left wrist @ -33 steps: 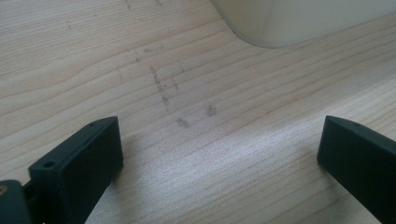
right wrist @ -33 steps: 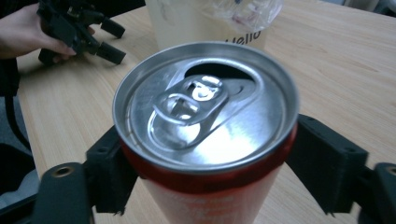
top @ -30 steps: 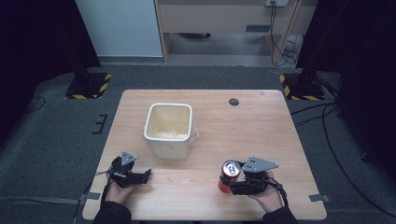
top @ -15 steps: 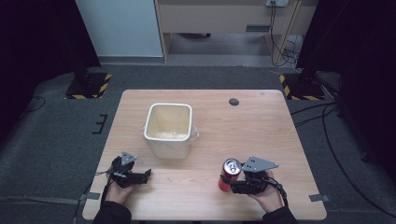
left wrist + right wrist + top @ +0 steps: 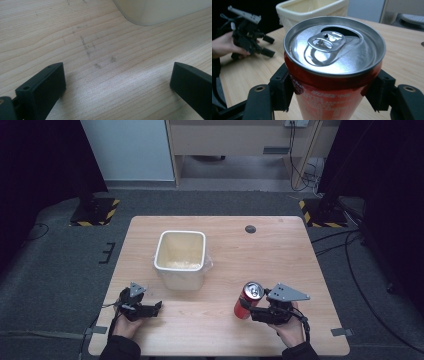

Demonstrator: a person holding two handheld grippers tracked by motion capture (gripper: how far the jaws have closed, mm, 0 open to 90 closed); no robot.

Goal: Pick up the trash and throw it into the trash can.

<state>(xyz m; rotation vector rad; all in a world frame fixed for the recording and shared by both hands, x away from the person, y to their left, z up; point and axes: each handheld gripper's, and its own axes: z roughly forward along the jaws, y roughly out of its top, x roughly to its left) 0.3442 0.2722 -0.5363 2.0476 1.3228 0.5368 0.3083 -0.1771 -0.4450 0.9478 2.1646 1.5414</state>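
A red drinks can (image 5: 248,300) with an opened silver top stands near the table's front right, leaning a little. My right gripper (image 5: 246,308) is shut on it, one jaw on each side of its body. In the right gripper view the can (image 5: 332,82) rises between the jaws of the right gripper (image 5: 332,96). My left gripper (image 5: 157,308) rests at the front left, held by a hand. Its jaws stand wide apart over bare wood, so the left gripper (image 5: 117,82) is open with nothing between them. It also appears far off as the left gripper (image 5: 267,46).
A cream square bin (image 5: 180,279) with a liner stands mid-table, its wall (image 5: 162,10) just ahead of the left jaws and its rim (image 5: 312,8) behind the can. A dark round spot (image 5: 250,229) marks the wooden table (image 5: 280,255) at the back.
The right gripper and the can have shifted slightly away from the front edge. The left gripper has stayed put.
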